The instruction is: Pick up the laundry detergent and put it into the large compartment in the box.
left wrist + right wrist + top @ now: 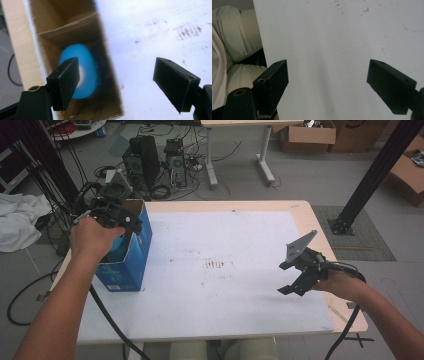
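A blue cardboard box (131, 251) stands open-topped at the table's left edge. Inside it lies a light blue rounded object (86, 70), blurred in the left gripper view and resting on the brown inner floor of the box (60, 27). My left gripper (122, 83) hovers over the box's mouth with its jaws wide apart and nothing between them; in the high view the left gripper (116, 210) sits at the box's top. My right gripper (292, 281) hangs over the white sheet at the right, and the right gripper (325, 86) stands open and empty.
A white sheet (225, 270) covers most of the wooden table (305, 212). Faint brown stains (216, 265) mark its middle. Beyond the table are computer towers (150, 160), cables and cardboard boxes (307, 135). A black post (375, 175) rises at the right.
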Action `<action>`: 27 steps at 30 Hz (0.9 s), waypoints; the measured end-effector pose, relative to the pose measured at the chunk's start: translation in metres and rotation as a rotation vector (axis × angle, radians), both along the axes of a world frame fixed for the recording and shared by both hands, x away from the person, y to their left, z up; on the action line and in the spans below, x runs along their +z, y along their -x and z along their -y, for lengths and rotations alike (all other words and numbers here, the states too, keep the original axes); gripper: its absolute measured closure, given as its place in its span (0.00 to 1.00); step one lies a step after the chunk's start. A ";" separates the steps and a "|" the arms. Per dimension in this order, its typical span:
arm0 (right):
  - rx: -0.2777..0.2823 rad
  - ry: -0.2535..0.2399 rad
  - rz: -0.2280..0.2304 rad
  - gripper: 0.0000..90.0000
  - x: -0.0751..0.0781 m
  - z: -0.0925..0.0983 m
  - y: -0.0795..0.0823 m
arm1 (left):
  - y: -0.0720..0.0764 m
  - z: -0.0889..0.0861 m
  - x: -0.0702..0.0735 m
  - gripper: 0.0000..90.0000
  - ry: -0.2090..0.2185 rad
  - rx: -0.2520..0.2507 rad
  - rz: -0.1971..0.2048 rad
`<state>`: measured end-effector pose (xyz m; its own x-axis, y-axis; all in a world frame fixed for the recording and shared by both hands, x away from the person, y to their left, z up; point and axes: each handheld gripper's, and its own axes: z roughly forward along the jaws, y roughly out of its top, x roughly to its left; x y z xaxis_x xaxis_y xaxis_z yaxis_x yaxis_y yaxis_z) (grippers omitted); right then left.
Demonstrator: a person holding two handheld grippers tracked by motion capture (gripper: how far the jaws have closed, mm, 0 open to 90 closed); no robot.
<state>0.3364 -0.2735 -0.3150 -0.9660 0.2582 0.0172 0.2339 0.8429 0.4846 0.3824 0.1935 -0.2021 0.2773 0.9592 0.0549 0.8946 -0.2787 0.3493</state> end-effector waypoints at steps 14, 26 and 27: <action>-0.006 0.007 -0.002 0.20 0.002 0.000 0.001 | 0.000 0.043 0.002 0.20 -0.002 -0.161 0.002; -0.013 0.003 -0.006 0.20 0.001 -0.004 0.000 | -0.004 0.080 0.004 0.20 -0.025 -0.333 0.027; -0.014 0.003 -0.007 0.20 0.001 -0.004 0.000 | -0.005 0.083 0.004 0.20 -0.027 -0.352 0.027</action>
